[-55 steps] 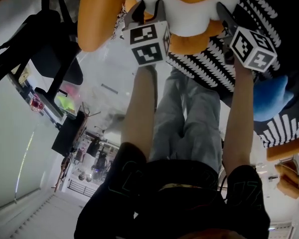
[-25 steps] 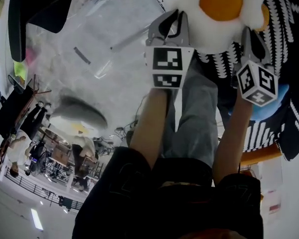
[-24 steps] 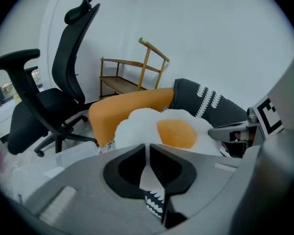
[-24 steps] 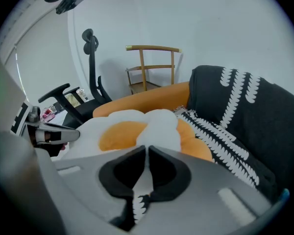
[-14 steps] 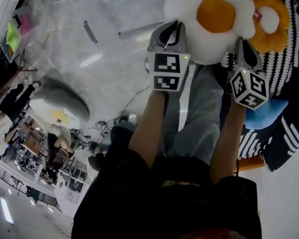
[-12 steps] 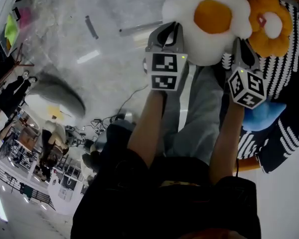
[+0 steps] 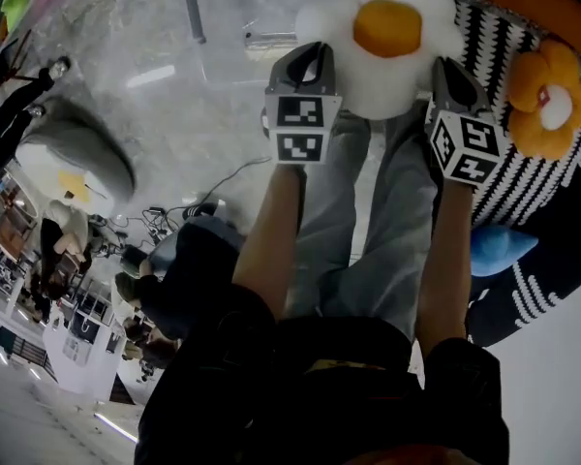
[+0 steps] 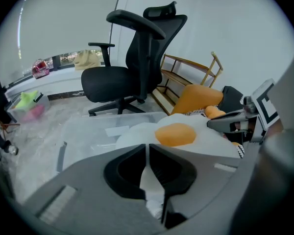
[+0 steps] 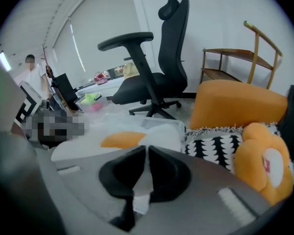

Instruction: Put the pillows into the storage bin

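Fried-egg pillow (image 7: 382,42), white w/ an orange yolk, is held up, yolk side up. Its white edge is pinched by the left gripper (image 7: 310,51) and the right gripper (image 7: 445,66). Clear plastic storage bin (image 7: 174,66) sits just to its left. Orange flower pillow (image 7: 547,114) lies on the b&w patterned pillow (image 7: 528,197), w/ the blue pillow (image 7: 499,248) next to those.

Egg pillow (image 7: 382,42) now nr bin (image 7: 160,80)

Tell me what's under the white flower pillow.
The pillow covers whatever lies directly beneath it. Past its left edge shows the clear storage bin; below it, the person's grey trousers.
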The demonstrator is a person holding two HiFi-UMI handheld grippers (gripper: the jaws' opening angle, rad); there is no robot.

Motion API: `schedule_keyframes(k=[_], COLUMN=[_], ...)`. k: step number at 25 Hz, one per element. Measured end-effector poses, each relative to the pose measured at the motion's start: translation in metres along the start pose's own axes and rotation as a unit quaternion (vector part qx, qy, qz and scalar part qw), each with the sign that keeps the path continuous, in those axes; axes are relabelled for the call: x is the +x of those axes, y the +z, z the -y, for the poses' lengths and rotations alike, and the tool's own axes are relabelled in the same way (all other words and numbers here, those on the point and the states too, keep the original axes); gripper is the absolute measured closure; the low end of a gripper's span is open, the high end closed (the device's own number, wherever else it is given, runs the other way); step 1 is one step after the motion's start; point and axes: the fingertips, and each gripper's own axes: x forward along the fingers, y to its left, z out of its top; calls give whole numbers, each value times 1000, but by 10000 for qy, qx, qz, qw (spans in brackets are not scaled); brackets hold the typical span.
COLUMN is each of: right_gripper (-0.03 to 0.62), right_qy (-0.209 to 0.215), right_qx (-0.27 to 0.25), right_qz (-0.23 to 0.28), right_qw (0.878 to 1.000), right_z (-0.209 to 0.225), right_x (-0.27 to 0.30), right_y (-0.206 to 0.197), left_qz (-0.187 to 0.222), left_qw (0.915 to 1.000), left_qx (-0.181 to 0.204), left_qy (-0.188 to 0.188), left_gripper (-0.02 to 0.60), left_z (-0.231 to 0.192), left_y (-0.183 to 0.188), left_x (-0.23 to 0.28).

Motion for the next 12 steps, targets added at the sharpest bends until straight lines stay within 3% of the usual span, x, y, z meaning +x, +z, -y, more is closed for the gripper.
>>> schedule_keyframes(k=[9, 12], right_gripper=[566, 454], right_qy=[234, 84], right_qx=[-321, -122], right_qz=[-51, -98], right_qw=[9992, 9998], right_z=[-4, 11], right_x=[69, 81], right_y=[11, 6], left_qz=[-21, -39], left_qw=[9999, 9993], left_qx=[-55, 243], left_qy=[88, 275], left_gripper=[548, 492], left_z=[-42, -44], left_y=[-6, -8], left_x=[47, 60])
